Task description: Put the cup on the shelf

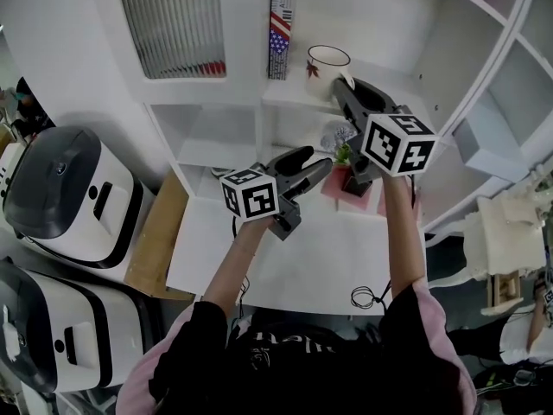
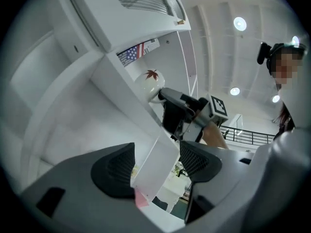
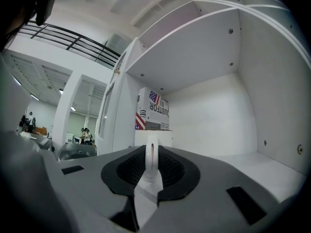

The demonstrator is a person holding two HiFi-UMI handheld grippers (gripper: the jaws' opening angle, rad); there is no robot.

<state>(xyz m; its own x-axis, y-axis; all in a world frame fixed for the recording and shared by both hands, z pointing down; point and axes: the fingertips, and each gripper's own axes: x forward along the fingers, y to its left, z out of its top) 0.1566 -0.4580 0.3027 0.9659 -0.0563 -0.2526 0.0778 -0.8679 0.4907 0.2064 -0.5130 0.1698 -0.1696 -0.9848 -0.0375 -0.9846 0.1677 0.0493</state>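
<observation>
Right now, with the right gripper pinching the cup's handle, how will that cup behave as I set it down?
The cup looks like glazed ceramic: probably rigid, weighty, and liable to chip against the shelf. Pinched only by its thin handle in the right gripper, it may pivot or slip. Its squat body should resist tipping.

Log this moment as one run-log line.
right tongs: shut on cup handle | cup: at shelf | left tongs: open, empty

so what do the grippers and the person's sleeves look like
Both the left gripper and right gripper are dark grey, with tapered jaws, black ribbed pads and a white cube of black square markers each. The person wears pink sleeves, black in front.
</observation>
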